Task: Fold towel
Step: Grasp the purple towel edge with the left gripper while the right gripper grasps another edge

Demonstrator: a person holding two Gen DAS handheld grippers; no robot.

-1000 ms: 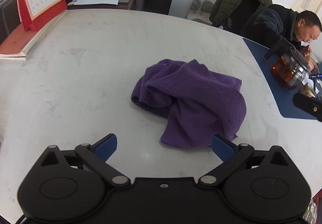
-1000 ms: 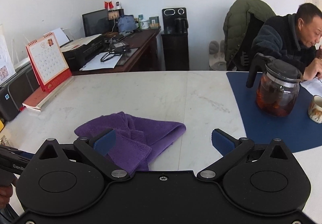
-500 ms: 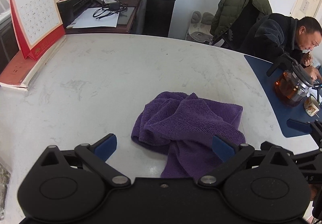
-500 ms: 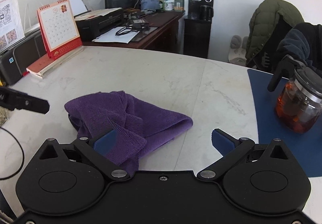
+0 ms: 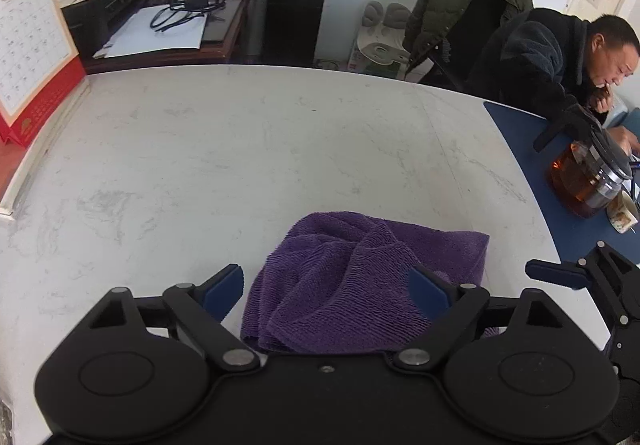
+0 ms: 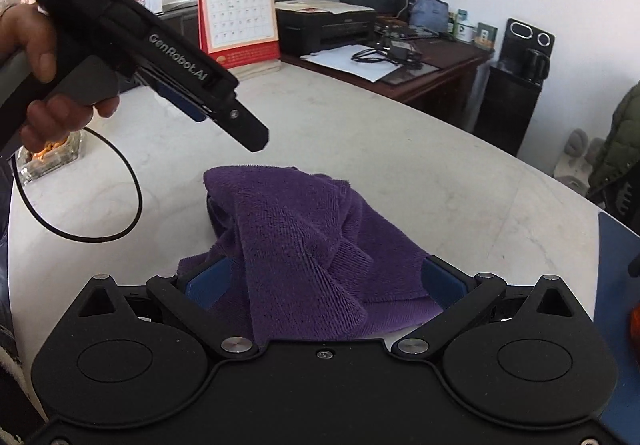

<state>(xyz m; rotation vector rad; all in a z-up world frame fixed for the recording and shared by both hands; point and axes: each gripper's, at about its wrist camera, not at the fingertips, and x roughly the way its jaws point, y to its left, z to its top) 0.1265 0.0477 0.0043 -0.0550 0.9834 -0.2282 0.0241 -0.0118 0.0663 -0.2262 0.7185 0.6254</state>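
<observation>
**Desk:** Where is the towel for you right now?

**Me:** The purple towel point(image 5: 360, 277) lies crumpled on the white table point(image 5: 240, 165), directly ahead of my left gripper point(image 5: 326, 291) and reaching in between its blue pads point(image 5: 224, 289). The jaws are closing, though the pads stand apart and I see neither one pressing the cloth.

**Desk:** And the other side?

**Me:** My right gripper point(image 6: 326, 283) has the same towel point(image 6: 296, 245) bunched between its fingers too, jaws wide, with a ridge of cloth running up its middle. I can't tell whether the pads touch the fabric; nothing looks pinched.

**Desk:** Can you see one tool from the other?

**Me:** Yes. From the right wrist, the left gripper point(image 6: 240, 121) hangs just above the towel's far edge, tilted down, held by a hand point(image 6: 44, 77). A black cable point(image 6: 100, 205) loops on the table below it. Beyond my left gripper to the right, a glass teapot point(image 5: 588, 177) sits on a blue mat point(image 5: 560, 213).
</observation>
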